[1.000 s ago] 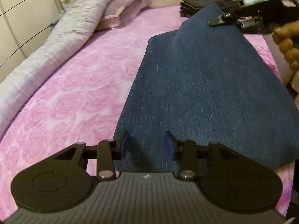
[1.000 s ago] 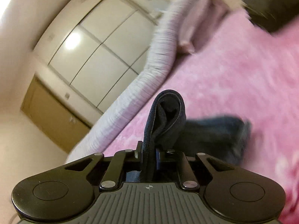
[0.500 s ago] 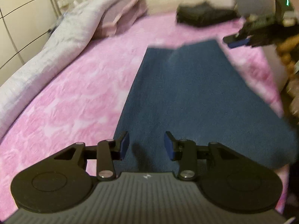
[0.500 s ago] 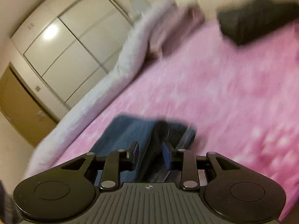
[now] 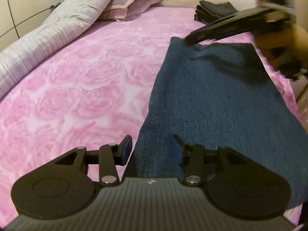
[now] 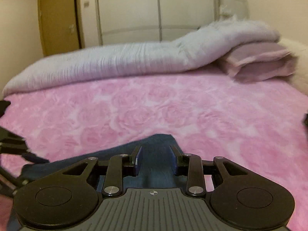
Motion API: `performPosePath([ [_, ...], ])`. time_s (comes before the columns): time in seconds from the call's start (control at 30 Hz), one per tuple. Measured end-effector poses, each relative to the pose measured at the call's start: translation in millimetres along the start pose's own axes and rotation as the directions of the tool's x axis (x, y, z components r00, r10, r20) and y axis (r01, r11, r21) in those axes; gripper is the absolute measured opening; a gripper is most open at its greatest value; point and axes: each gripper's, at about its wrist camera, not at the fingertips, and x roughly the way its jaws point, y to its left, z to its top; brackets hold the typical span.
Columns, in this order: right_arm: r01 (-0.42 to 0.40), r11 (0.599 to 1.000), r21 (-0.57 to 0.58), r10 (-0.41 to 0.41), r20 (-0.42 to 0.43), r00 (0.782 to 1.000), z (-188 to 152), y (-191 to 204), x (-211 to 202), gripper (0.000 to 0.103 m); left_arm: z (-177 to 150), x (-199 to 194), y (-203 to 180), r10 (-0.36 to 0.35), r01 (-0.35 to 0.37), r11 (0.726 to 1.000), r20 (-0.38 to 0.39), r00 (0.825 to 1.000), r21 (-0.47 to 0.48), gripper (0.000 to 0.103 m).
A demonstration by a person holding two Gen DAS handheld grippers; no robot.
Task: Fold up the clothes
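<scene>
The blue garment [image 5: 215, 100] lies flat on the pink bedspread [image 5: 80, 88], a long panel of dark, denim-like cloth with a fine flecked weave, narrow at its far end and widening toward me, its left edge straight and its near right corner running past my view. The bedspread under it is plush, printed with large pale roses. My left gripper [image 5: 152, 150] hovers over the near end of the cloth with its blue-padded fingers [image 5: 126, 150] spread wide and nothing between them; the left finger sits over the pink, the right over the blue. My right gripper [image 6: 155, 160] is at the far end of the garment, its two flat blue pads apart and empty, the cloth's blunt corner [image 6: 159, 140] showing just beyond them; in the left wrist view it appears as a blurred black bar [image 5: 231, 25] over that far edge. A second ago the right fingers were clamped on a thick upright fold of this cloth, lifted above the bed; half a second ago they had let go and the panel had dropped; now it lies settled and the right gripper has swung to face across the bed. Along the far left runs a ribbed, pale lilac quilt [image 5: 50, 32] rolled into a long bolster, with a mauve pillow [image 5: 132, 2] beside it and a small stack of dark folded clothes [image 5: 213, 9] at the far side.
</scene>
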Motion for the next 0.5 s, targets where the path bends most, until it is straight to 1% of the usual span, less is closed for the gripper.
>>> performPosePath([
  [0.03, -0.009, 1.0, 0.011, 0.009, -0.036, 0.999, 1.6, -5.1, 19.8, 0.033, -0.9, 1.0, 2.5, -0.004, 0.004, 1.0, 0.006, 1.0, -0.013, 0.045],
  [0.1, -0.026, 0.999, 0.032, 0.029, -0.078, 0.997, 3.2, -16.2, 48.6, 0.033, -1.8, 2.6, 7.3, -0.009, 0.009, 0.999, 0.014, 1.0, -0.039, 0.047],
  [0.13, -0.033, 0.999, 0.043, 0.037, -0.091, 0.995, 4.3, -20.7, 57.9, 0.033, -0.7, 3.3, 8.4, -0.007, 0.008, 0.999, 0.013, 1.0, -0.044, 0.051],
  [0.2, -0.04, 0.997, 0.066, 0.045, -0.083, 0.996, 8.3, -24.8, 51.3, 0.033, 1.0, -0.2, 6.5, 0.0, 0.001, 1.0, 0.018, 1.0, -0.024, 0.052],
  [0.23, -0.043, 0.996, 0.074, 0.049, -0.074, 0.996, 9.3, -25.6, 44.1, 0.034, -0.2, -5.5, 4.4, 0.013, -0.013, 1.0, 0.027, 1.0, -0.004, 0.052],
  [0.33, -0.057, 0.996, 0.076, 0.058, -0.008, 0.998, 2.8, -18.4, -7.7, 0.034, -7.3, -26.7, -3.3, 0.072, -0.076, 0.995, 0.068, 0.995, 0.066, 0.049],
  [0.37, -0.06, 0.995, 0.082, 0.059, 0.015, 0.998, -6.1, -14.6, -31.1, 0.035, -11.9, -35.7, -5.0, 0.093, -0.101, 0.99, 0.083, 0.992, 0.093, 0.049],
  [0.43, -0.07, 0.994, 0.089, 0.066, 0.046, 0.997, -23.8, -1.4, -68.9, 0.043, -22.7, -51.7, -6.4, 0.14, -0.154, 0.976, 0.102, 0.985, 0.154, 0.051],
  [0.5, -0.144, 0.989, 0.045, 0.141, 0.055, 0.988, -45.7, 32.5, -100.0, 0.044, -36.0, -65.1, -8.2, 0.185, -0.204, 0.955, 0.105, 0.977, 0.216, 0.053],
])
